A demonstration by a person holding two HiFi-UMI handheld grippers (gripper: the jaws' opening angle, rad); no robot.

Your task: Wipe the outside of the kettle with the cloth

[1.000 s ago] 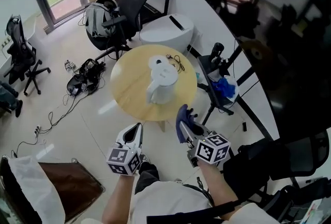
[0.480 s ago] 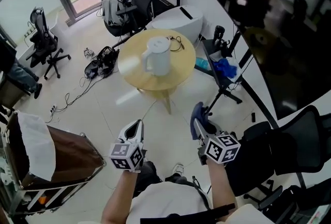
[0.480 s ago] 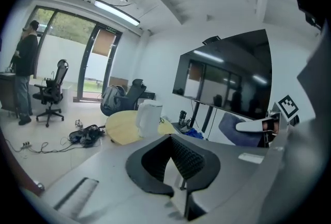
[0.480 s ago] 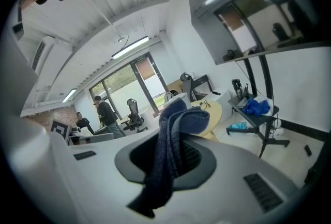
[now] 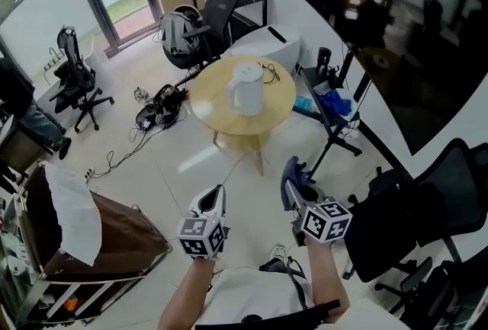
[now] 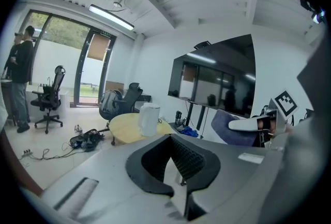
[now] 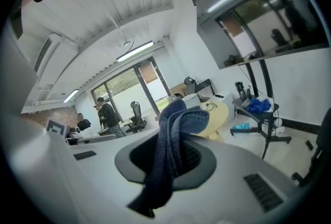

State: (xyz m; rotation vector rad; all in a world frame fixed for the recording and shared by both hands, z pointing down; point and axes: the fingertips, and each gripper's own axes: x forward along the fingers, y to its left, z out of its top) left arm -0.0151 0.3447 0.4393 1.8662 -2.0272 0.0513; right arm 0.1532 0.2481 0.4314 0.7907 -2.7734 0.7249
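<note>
A white kettle point(image 5: 246, 86) stands upright on a round wooden table point(image 5: 274, 109) far ahead of both grippers, across open floor. In the left gripper view the kettle point(image 6: 149, 119) shows small on the table point(image 6: 124, 130). My left gripper point(image 5: 215, 199) is shut with nothing in it; its jaws point(image 6: 175, 165) meet. My right gripper point(image 5: 293, 182) is shut on a dark blue cloth point(image 5: 287, 185), which bunches up over the jaws and hangs down point(image 7: 172, 151). The cloth hides most of the table point(image 7: 218, 114) in the right gripper view.
Office chairs point(image 5: 75, 77) and a backpack on a chair point(image 5: 180, 30) stand behind the table. Cables and gear point(image 5: 158, 109) lie on the floor. A black stand with blue things point(image 5: 331, 104) is right of the table. A brown bin with a white bag point(image 5: 84, 233) is at the left.
Both grippers and the head view have drawn back from the table, so the kettle now looks smaller and farther off. The right gripper kept the cloth; the left stayed shut.
</note>
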